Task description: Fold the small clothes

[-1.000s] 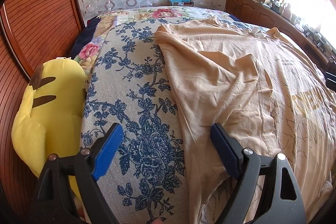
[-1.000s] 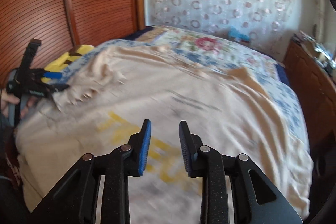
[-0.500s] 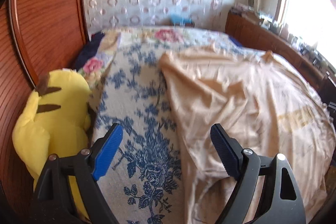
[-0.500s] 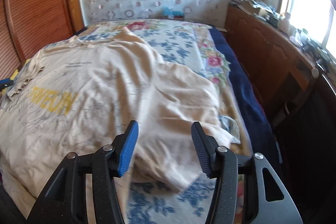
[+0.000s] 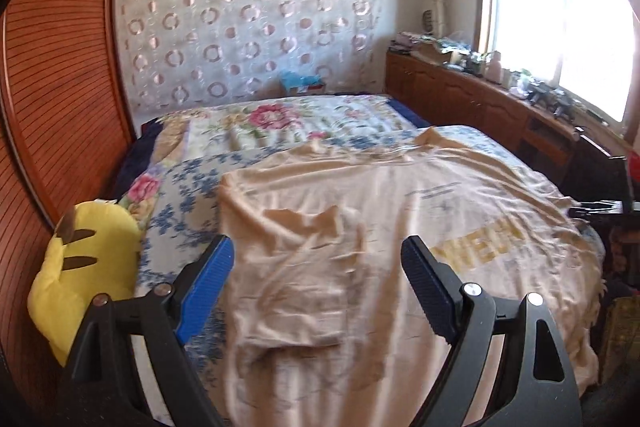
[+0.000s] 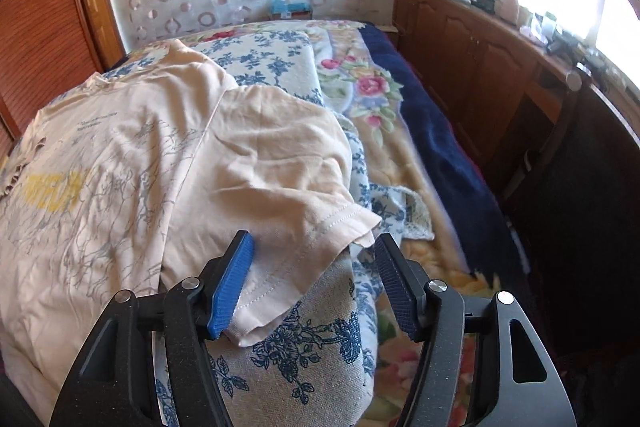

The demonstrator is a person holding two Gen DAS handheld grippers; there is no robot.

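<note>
T-shirt (image 6: 168, 155) sleeve hem between right tool (image 6: 316, 283) pads

Daylight from the window (image 5: 560, 11) at upper right blows out to glare; my left view is motion-blurred, fisheye edges bending dark.

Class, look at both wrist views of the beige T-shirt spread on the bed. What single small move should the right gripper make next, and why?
Probably ease the right gripper down and close on the sleeve hem. Its jaws have just been opening and now straddle that hem without pressing it. The T-shirt lies spread flat and unfolded, and the left gripper hovers open above it, holding nothing.
</note>
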